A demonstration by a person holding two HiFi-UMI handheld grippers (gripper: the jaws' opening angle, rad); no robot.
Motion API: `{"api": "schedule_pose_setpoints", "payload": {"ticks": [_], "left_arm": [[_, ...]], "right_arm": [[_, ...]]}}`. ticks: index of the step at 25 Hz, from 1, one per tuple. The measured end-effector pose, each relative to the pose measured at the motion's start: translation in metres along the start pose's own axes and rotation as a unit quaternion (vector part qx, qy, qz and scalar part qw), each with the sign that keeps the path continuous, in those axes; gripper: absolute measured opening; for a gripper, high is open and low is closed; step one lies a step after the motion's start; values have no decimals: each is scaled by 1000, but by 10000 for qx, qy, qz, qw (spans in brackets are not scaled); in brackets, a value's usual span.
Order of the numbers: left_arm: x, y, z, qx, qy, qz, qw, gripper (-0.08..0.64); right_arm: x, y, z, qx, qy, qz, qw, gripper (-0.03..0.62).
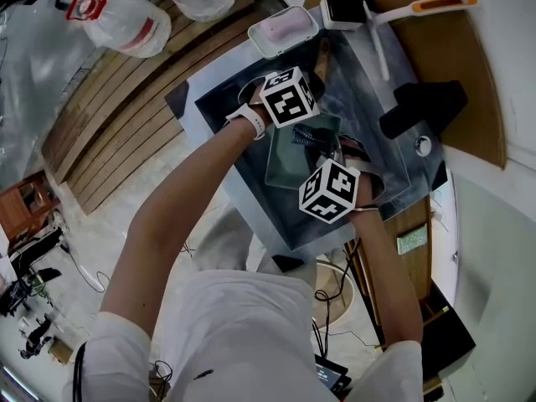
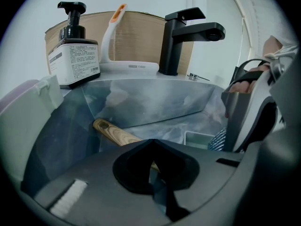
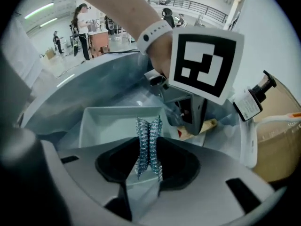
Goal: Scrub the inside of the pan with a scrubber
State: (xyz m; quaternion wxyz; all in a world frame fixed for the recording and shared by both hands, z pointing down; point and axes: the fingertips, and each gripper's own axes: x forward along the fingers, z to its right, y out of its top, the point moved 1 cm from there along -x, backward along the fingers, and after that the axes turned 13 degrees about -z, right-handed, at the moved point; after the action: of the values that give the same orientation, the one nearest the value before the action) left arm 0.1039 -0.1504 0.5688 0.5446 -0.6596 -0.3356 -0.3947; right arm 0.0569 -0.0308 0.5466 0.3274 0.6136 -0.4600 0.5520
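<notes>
Blue-silver mesh scrubber [image 3: 149, 140] sits pinched in the right tool [image 3: 148, 166] over the pale square pan [image 3: 106, 121] lying in the sink [image 2: 155, 100]; scrubbing seems barely begun, nearly all left. Only the left gripper view shows the left tool [image 2: 155, 168] clamped on the pan's wooden handle [image 2: 115, 134]; the head view hides both grips
</notes>
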Motion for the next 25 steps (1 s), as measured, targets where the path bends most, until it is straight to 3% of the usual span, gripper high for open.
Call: {"api": "schedule_pose_setpoints", "payload": {"ticks": [11, 25], "left_arm": [[0, 0, 0, 9, -8, -11, 10000, 5], [1, 0, 0, 10, -45, -15, 10000, 5]], "right_arm": [[35, 7, 20, -484, -559, -265, 9969, 117], [44, 16, 19, -598, -467, -209, 9969, 115]]}}
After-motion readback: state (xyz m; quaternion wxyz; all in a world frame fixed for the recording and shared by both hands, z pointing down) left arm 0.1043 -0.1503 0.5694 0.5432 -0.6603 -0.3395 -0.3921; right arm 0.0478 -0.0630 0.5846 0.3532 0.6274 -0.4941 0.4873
